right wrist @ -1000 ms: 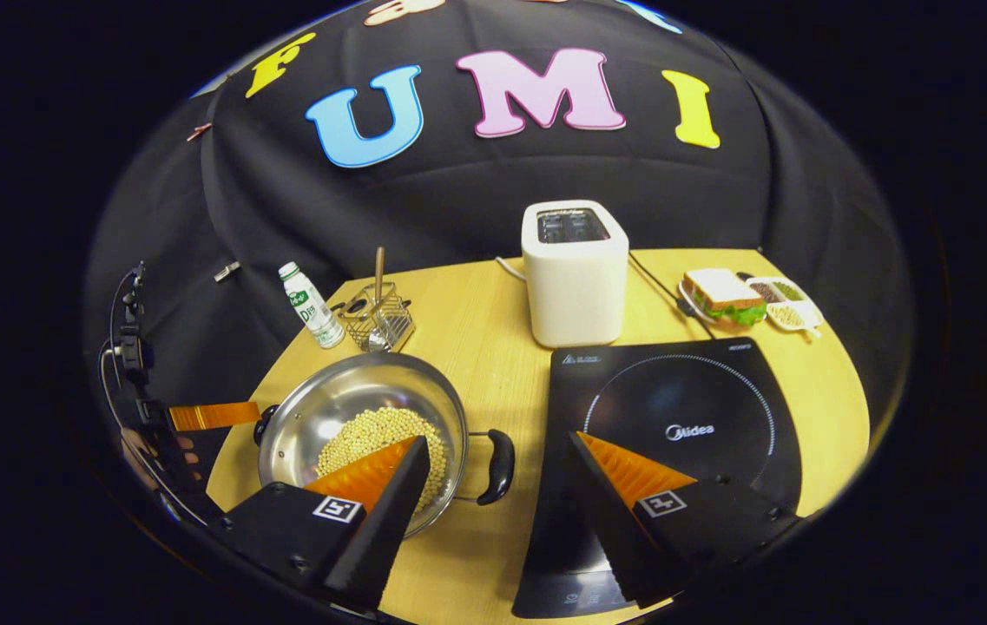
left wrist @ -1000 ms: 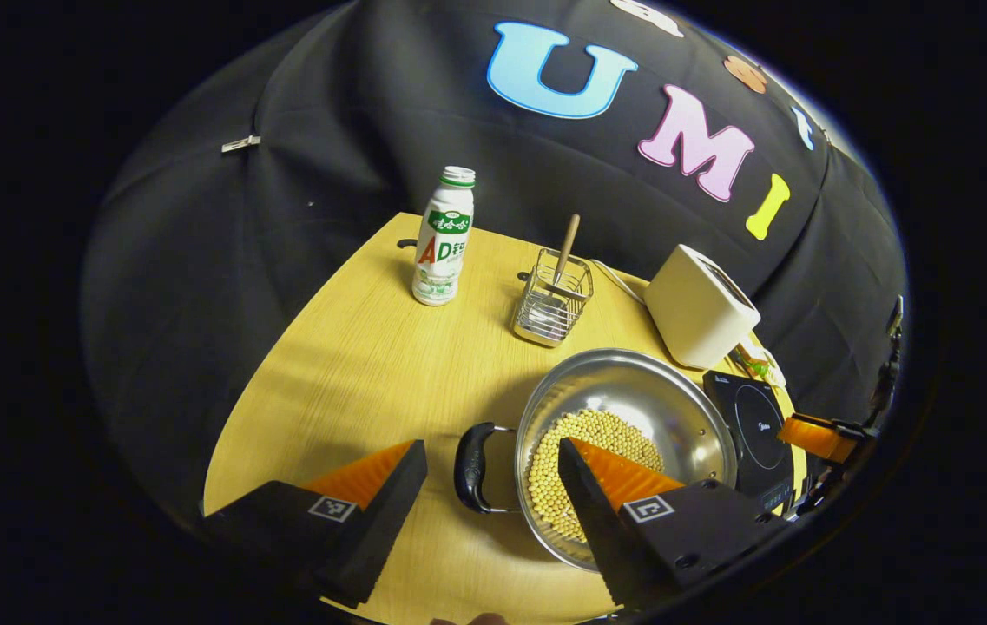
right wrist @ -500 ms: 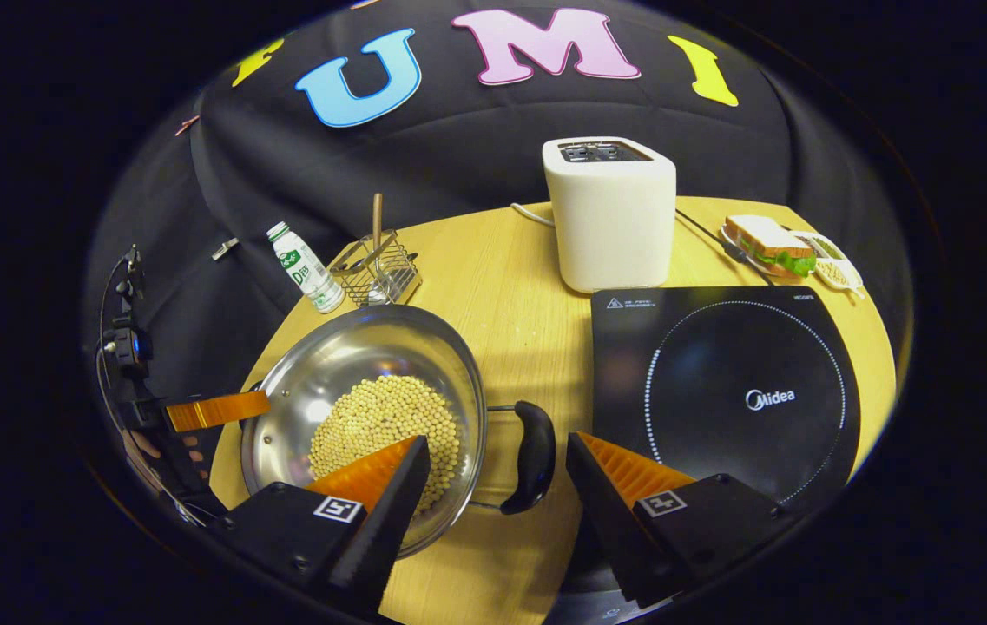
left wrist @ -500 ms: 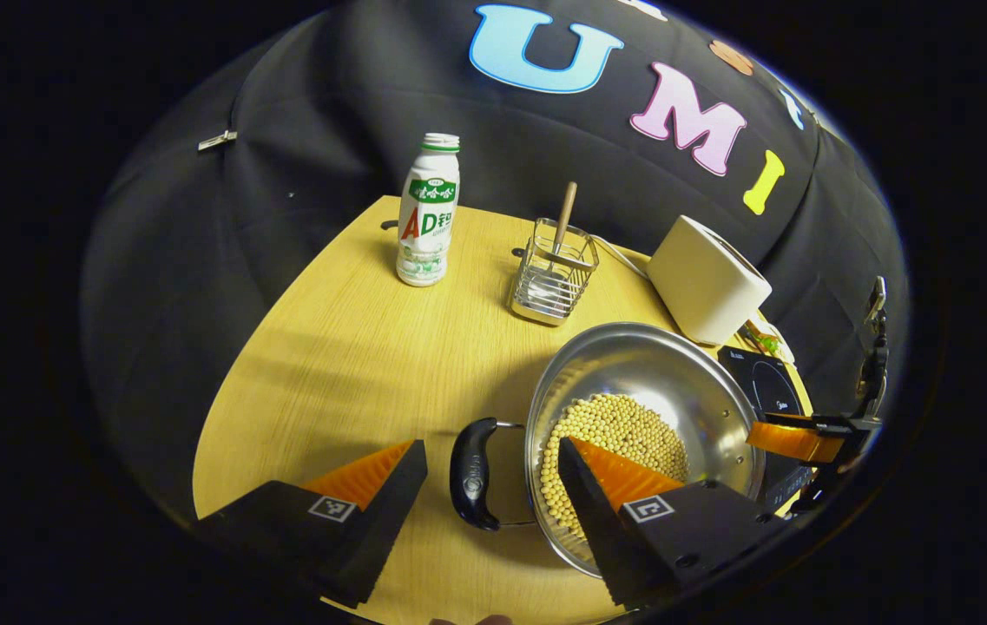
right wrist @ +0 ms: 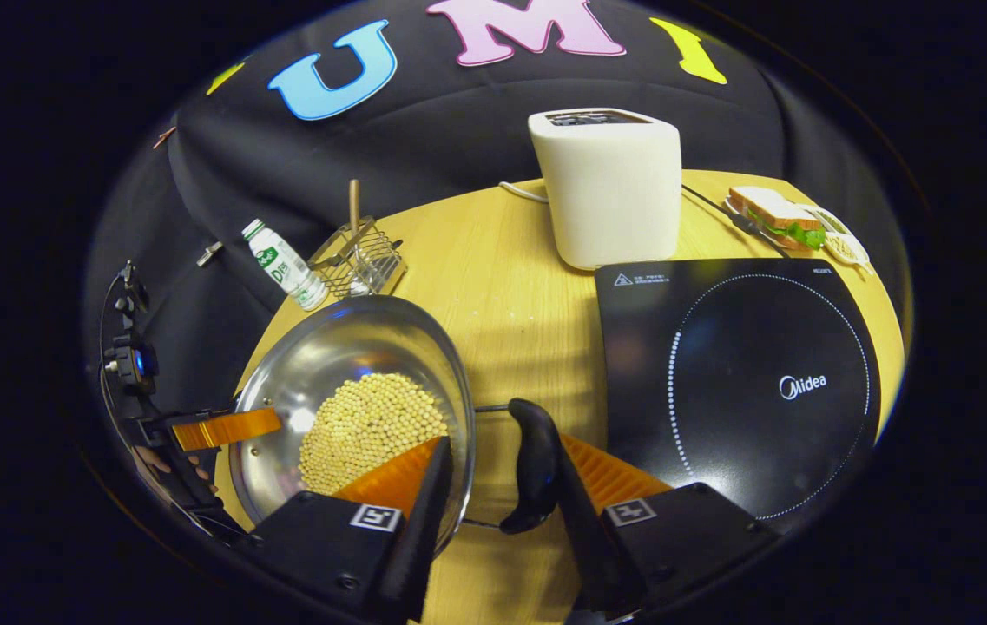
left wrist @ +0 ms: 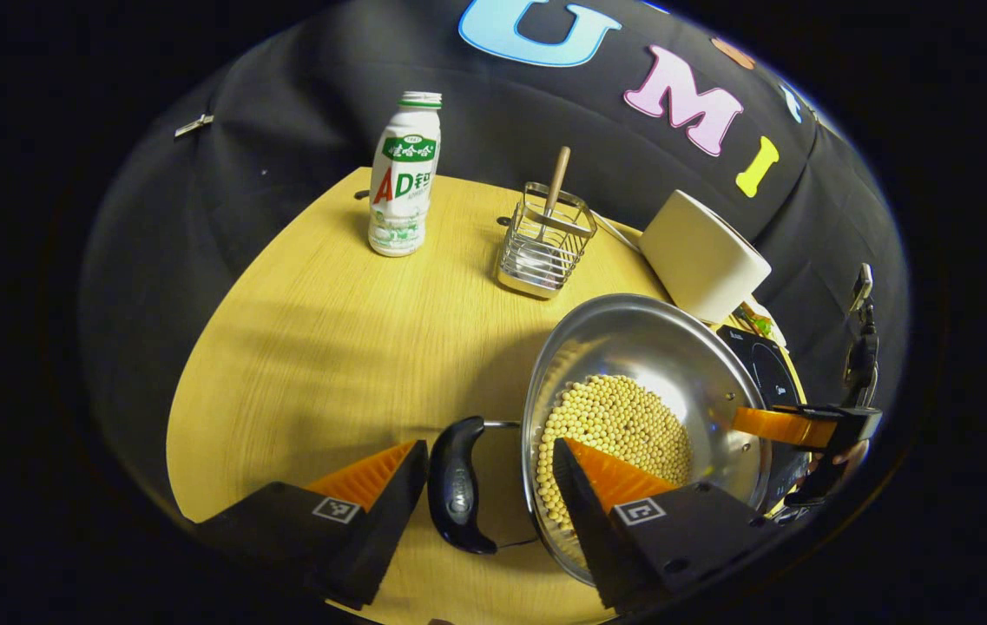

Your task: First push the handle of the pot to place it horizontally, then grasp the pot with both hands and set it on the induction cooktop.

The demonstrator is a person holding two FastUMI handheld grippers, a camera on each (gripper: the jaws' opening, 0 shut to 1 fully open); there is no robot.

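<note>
I judge both handles level, my left gripper [left wrist: 489, 464] and right gripper [right wrist: 502, 464] each gaping astride one, nothing clamped; pot [right wrist: 345, 382] not yet on the cooktop [right wrist: 736, 382].

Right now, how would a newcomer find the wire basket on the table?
Start at the white toaster at the table's back. Between it and the milk bottle stands the wire basket, the one see-through metal cage there, with a wooden stick upright inside.
</note>
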